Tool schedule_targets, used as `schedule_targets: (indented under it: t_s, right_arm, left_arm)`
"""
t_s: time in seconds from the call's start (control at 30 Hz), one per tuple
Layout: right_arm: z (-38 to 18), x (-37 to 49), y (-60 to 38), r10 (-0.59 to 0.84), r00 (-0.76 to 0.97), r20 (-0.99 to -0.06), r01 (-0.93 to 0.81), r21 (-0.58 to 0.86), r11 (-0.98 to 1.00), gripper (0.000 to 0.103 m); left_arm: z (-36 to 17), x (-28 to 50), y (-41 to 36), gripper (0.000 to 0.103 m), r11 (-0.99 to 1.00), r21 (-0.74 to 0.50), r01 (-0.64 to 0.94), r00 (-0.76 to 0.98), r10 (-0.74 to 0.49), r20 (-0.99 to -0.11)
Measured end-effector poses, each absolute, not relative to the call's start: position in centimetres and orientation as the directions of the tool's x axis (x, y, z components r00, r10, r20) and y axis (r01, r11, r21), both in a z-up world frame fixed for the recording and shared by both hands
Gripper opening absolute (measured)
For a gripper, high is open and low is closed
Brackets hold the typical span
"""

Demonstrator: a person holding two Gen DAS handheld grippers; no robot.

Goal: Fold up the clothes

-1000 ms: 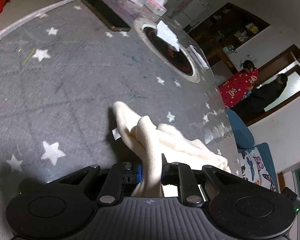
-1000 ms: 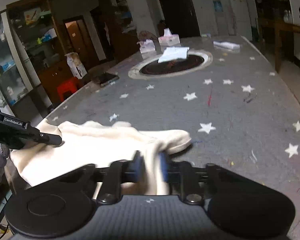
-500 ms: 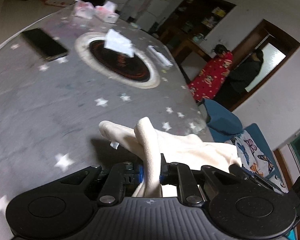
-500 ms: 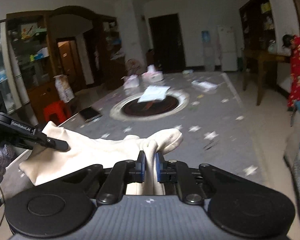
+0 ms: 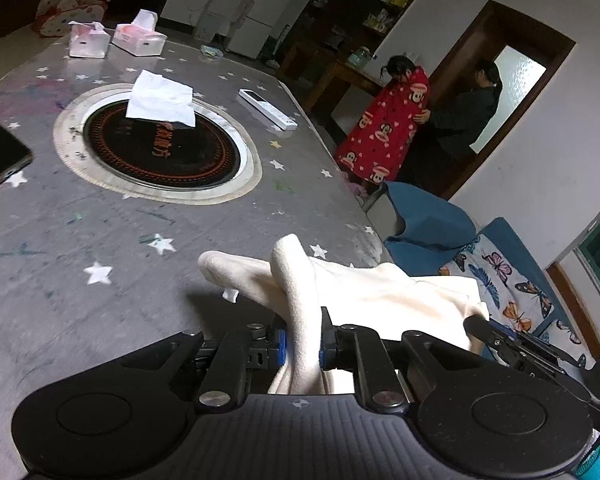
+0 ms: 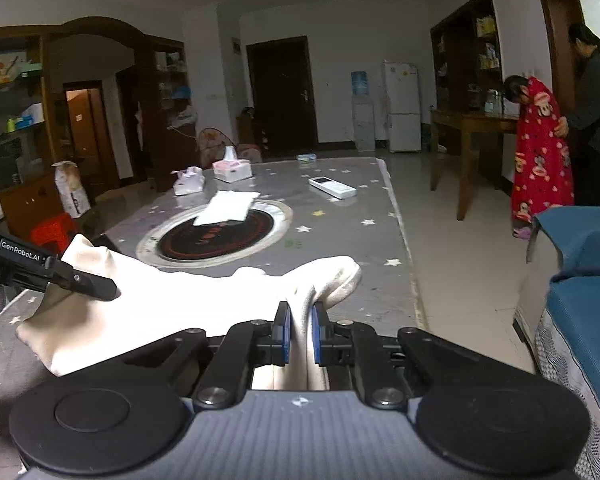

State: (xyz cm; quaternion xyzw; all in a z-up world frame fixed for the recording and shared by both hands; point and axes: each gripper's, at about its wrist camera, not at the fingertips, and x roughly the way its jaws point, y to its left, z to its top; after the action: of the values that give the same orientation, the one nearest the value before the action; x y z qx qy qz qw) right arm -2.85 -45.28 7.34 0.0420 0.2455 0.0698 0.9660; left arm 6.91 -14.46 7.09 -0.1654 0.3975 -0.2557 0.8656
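Cream garment [image 5: 380, 292] hung stretched between both claws, above the desk [image 5: 100, 220] edge nearest the hotplate [image 5: 160, 148]; left claw [image 5: 302, 346] pinched one end; right claw [image 6: 300, 334] pinched the other; long axis ran claw to claw.

Left wrist view: sits just behind left claw [image 5: 302, 346], angled down across the surface [image 5: 100, 216] toward the doorway. Right wrist view: behind right claw [image 6: 300, 334], facing the far wall. Shared: round inset [image 5: 160, 148] [image 6: 216, 234], cream garment [image 5: 364, 292] [image 6: 172, 300].
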Motion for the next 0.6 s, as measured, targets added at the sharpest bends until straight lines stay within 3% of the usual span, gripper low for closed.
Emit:
schedule_targets:
  t_s: [0.3, 0.43, 0.6]
  right_arm:
    - [4.3, 0.0, -46.3, 0.119, 0.842, -0.527, -0.071, 0.111, 0.991, 0.009]
    - [2.7, 1.1, -46.7, 0.101, 0.807, -0.582, -0.051, 0.101, 0.994, 0.01]
    - [3.2, 1.0, -47.7, 0.065, 0.819, -0.571, -0.009, 0.1, 0.995, 0.012]
  left_arm:
    - [4.1, 9.5, -15.3, 0.016, 0.841, -0.462, 0.283, 0.522, -0.539, -0.661]
    - [3.3, 10.0, -15.1, 0.022, 0.868, -0.42, 0.264, 0.526, -0.494, -0.692]
    - [4.5, 10.1, -14.3, 0.028, 0.883, -0.386, 0.267, 0.575, -0.467, -0.672]
